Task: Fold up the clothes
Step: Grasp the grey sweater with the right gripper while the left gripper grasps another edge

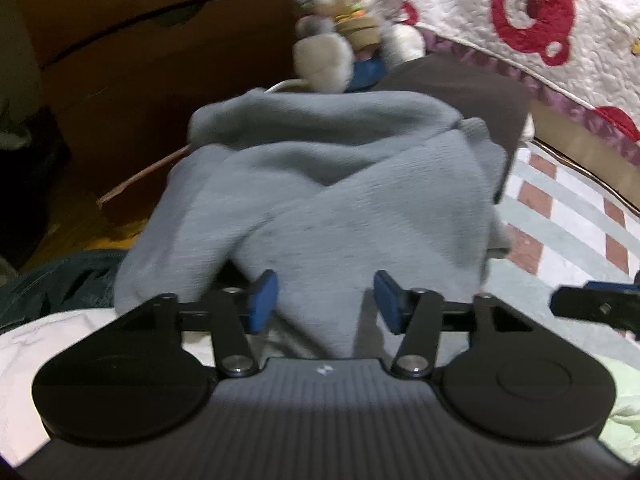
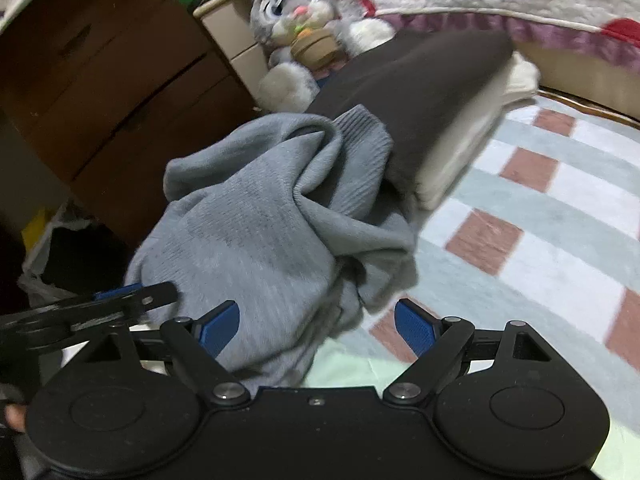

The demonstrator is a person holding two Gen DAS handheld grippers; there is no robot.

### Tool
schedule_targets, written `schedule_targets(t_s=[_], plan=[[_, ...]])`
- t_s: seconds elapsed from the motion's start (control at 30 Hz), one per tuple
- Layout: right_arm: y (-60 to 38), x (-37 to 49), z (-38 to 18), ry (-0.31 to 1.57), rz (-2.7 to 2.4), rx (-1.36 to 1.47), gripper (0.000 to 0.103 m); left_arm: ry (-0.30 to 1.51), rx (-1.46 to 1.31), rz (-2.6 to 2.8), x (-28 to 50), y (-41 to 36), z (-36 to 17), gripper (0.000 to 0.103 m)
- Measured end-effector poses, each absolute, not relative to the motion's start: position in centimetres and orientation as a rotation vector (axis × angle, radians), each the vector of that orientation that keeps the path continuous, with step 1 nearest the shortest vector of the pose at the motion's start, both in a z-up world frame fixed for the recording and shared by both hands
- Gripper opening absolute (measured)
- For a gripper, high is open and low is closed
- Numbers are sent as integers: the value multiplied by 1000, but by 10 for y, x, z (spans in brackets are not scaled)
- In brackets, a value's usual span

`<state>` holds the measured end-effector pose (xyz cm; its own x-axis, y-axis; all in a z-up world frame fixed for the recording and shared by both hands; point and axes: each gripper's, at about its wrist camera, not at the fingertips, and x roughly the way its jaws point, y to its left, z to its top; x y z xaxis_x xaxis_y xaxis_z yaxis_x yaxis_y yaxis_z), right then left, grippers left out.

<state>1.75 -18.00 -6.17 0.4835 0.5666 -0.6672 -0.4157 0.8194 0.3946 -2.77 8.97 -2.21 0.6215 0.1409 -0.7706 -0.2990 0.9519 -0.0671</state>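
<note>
A grey knit sweater (image 1: 320,200) lies bunched on the bed, its sleeves crossed over the body; it also shows in the right wrist view (image 2: 260,232). My left gripper (image 1: 326,300) is open, its blue pads either side of the sweater's near edge, gripping nothing. My right gripper (image 2: 318,326) is open at the sweater's near right edge, cloth lying between the jaws. The left gripper shows at the left of the right wrist view (image 2: 100,312), and the right gripper shows at the right edge of the left wrist view (image 1: 596,306).
A dark folded garment (image 2: 412,92) lies on a cream one (image 2: 460,152) behind the sweater. A plush rabbit (image 1: 340,28) sits at the back. The checked bedspread (image 2: 540,216) spreads to the right. A brown cabinet (image 2: 100,80) stands left. A red-and-white quilt (image 1: 540,20) hangs at the back right.
</note>
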Motion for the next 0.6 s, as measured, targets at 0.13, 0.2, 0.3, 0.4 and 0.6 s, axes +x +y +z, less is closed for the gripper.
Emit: schedule_targets(t_s=[0.13,0.2,0.3,0.4,0.6], plan=[[-144,33,-58,768,630,-9,89,867,-369,213,-35,125,-26,56],[-126,39,-59,679,673,-123,90,883,-409,222,-36,137,-30,57],[-109,66,-76,695,715,-123,91,903,-482,197,-39,148,-38,61],[-103,94,-100,780,731,-23,87,918,-570,145,-31,154,-50,70],[-121,84,-107,850,801,279,12,881,-345,77,-18,116,-52,47]])
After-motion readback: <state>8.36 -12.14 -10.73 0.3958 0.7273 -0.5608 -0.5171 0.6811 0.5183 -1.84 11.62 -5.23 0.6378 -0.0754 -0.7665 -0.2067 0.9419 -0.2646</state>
